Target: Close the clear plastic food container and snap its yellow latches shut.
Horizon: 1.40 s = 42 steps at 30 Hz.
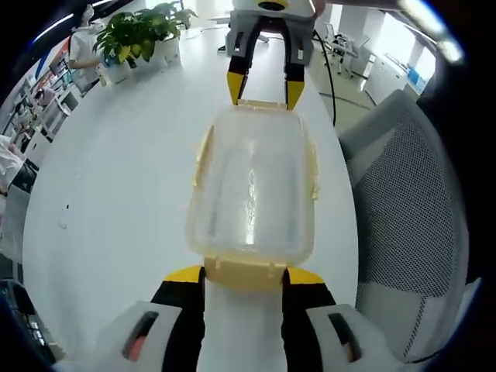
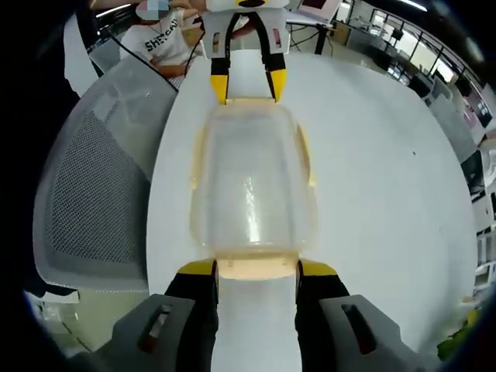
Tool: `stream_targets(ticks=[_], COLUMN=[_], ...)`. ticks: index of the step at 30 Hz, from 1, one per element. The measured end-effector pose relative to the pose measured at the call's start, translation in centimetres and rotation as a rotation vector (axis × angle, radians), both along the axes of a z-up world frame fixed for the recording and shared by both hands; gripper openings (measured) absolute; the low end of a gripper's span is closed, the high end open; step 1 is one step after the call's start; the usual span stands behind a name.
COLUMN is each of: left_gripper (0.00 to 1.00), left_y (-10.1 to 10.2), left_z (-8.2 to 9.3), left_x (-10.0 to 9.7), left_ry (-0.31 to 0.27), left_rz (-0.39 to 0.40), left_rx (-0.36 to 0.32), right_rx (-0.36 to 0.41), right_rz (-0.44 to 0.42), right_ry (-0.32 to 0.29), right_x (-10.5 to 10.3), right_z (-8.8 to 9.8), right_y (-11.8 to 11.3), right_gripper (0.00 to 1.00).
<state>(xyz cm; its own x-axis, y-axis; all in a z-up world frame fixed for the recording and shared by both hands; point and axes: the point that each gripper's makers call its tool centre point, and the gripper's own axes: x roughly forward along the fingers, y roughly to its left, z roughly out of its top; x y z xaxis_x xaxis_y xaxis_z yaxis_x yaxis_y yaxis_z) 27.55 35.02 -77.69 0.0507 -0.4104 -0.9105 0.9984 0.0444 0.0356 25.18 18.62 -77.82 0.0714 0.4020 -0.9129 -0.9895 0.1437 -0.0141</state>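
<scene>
Lidded clear container [image 1: 252,194], long axis between left gripper [image 1: 244,277] and right gripper [image 2: 257,269], fingers apparently narrow astride each end latch.

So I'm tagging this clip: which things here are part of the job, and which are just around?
Job:
container, lid on
end latch
left gripper, jaws astride that latch
right gripper, at the far end

Just around:
white table
mesh chair
potted plant
people, background
</scene>
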Motion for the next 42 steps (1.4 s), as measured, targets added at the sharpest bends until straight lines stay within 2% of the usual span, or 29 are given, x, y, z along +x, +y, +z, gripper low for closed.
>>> stream_targets(ticks=[18,22,34,42], left_gripper=[0.33,0.33,0.33,0.33], left_y=[-0.8,-1.0,-1.2,-1.2], left_z=[-0.8,-0.8,-1.1,-1.3], left_x=[-0.7,-0.8,-0.8,-0.8], left_ry=[0.004,-0.004,-0.019,-0.042], left_rz=[0.006,0.002,-0.04,-0.073], left_rx=[0.001,-0.018,-0.006,0.005], right_rx=[-0.024,-0.034,0.015,0.022], right_rz=[0.012,0.009,-0.013,0.01], right_ry=[-0.013,-0.026,-0.013,-0.03], right_x=[-0.5,-0.6,-0.9,-0.9], right_z=[-0.5,-1.3,-1.2,-1.2], right_y=[-0.9,-1.1,-1.0,-1.0], right_gripper=[0.35,0.35,0.35,0.37])
